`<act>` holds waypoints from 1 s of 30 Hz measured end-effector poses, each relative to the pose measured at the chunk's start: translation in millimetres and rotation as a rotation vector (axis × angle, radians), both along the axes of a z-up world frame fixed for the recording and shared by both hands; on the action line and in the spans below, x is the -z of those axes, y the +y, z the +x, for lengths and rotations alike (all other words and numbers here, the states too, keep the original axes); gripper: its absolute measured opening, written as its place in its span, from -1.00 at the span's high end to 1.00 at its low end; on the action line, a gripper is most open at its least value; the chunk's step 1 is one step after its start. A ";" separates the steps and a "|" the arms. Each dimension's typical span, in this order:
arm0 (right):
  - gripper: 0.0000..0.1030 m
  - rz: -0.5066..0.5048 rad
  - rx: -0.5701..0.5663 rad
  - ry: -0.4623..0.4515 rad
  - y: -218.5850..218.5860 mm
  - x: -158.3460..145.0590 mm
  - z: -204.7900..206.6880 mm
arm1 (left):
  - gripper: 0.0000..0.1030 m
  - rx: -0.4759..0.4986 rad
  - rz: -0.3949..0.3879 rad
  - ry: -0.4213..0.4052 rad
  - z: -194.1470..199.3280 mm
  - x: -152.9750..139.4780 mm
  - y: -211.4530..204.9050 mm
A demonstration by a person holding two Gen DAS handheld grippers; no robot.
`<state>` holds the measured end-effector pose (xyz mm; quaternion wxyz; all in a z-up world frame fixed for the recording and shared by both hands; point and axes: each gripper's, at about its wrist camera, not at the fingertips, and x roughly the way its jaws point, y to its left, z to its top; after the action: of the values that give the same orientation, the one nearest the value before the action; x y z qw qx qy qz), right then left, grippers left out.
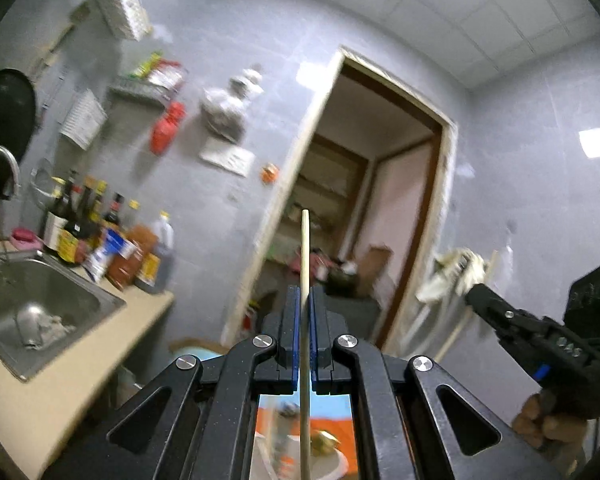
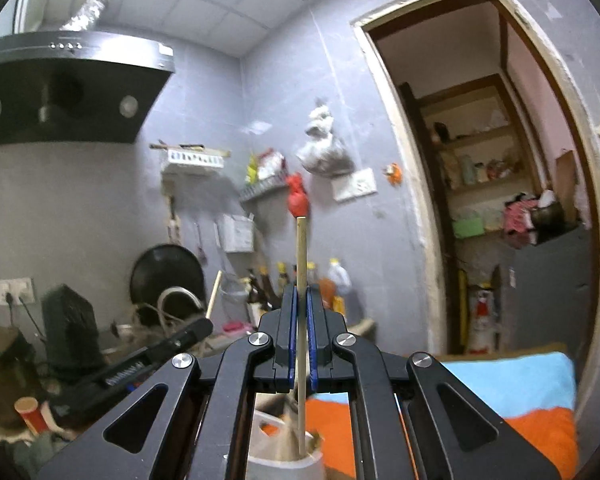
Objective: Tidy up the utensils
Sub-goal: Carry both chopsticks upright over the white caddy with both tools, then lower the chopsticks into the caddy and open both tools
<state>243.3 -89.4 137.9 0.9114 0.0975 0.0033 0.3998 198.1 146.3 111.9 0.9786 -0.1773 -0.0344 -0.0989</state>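
In the left wrist view my left gripper (image 1: 305,292) is shut on a pale wooden chopstick (image 1: 305,248) that stands upright between the blue pads and runs down past a white holder (image 1: 336,460). My right gripper (image 2: 300,290) is likewise shut on a second upright chopstick (image 2: 301,256), whose lower end dips into the white utensil holder (image 2: 284,456). Both grippers point level at the kitchen wall. Each shows in the other's view: the right gripper (image 1: 474,294) at the right with its stick, the left gripper (image 2: 204,326) at the left with its chopstick (image 2: 214,292).
A steel sink (image 1: 4,280) and several sauce bottles (image 1: 100,236) are on the beige counter (image 1: 80,380) to the left. An orange and blue cloth (image 2: 520,392) lies under the holder. A range hood (image 2: 68,84) hangs at upper left, and a doorway (image 2: 480,200) opens at the right.
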 end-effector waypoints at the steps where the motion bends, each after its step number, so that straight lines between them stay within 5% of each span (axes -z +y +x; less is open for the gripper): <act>1: 0.95 0.009 -0.014 0.002 7.5 -0.7 3.9 | 0.96 -0.021 -0.011 -0.012 0.7 0.8 8.1; 17: 0.95 -0.020 -0.037 0.106 46.2 56.8 47.4 | 0.96 -0.295 -0.020 -0.125 1.1 39.8 40.4; 30: 0.95 -0.106 -0.049 0.148 60.5 68.9 52.0 | 0.96 -0.339 -0.001 -0.105 10.6 53.0 34.3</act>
<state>295.3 -28.9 69.0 0.9024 0.0783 0.0943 0.4131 208.6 180.5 58.9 0.9780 -0.1639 -0.1149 0.0585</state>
